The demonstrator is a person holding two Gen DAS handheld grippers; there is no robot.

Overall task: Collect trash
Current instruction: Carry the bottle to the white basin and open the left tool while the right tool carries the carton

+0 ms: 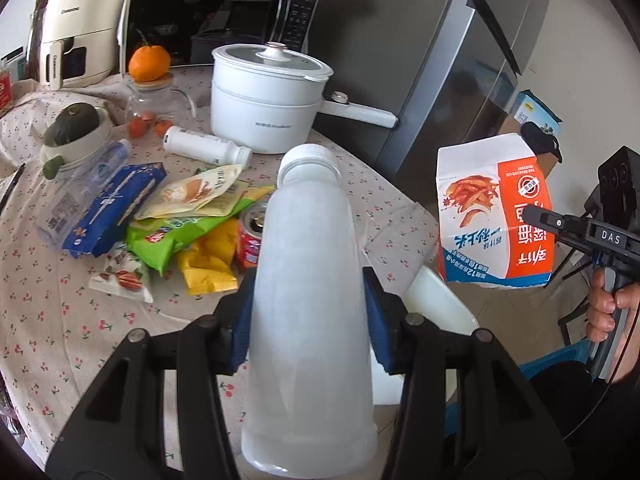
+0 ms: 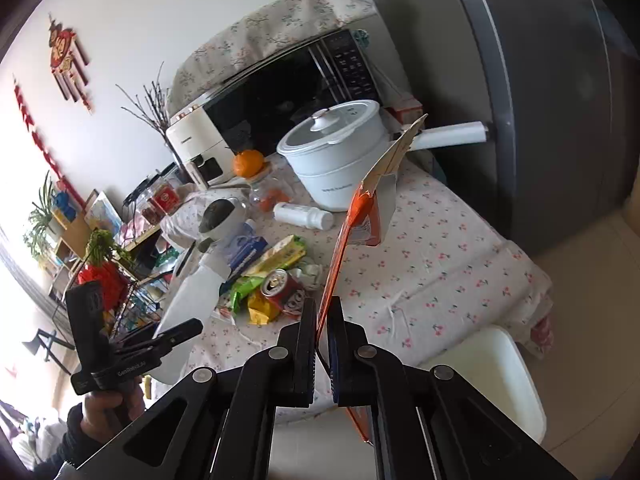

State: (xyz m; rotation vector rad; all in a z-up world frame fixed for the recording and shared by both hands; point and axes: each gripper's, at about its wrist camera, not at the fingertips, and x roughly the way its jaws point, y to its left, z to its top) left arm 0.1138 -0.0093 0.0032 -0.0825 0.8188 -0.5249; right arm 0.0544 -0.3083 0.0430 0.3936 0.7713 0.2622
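**Both claws loaded above the littered surface**

The left claw (image 1: 308, 300) clamps a frosted white bottle (image 1: 308, 320) between its blue pads (image 1: 376, 320), cap pointing away. At right, the right claw (image 1: 536, 216) pinches an orange-and-white carton (image 1: 492, 212) in the air. Below, on the floral-clothed surface (image 1: 80, 320), lie snack wrappers (image 1: 168, 236), a red can (image 1: 250, 240) and a second white bottle (image 1: 206, 146) near a white pot (image 1: 268, 100).

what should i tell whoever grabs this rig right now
Left gripper: shut on the frosted white bottle, lifted off the table.
Right gripper: shut on the flattened orange-and-white carton, held past the table edge.
Neither is binned yet; the white bin stands on the floor beside the table.
Left on the table: snack wrappers, red can, small white bottle, clear bottle.
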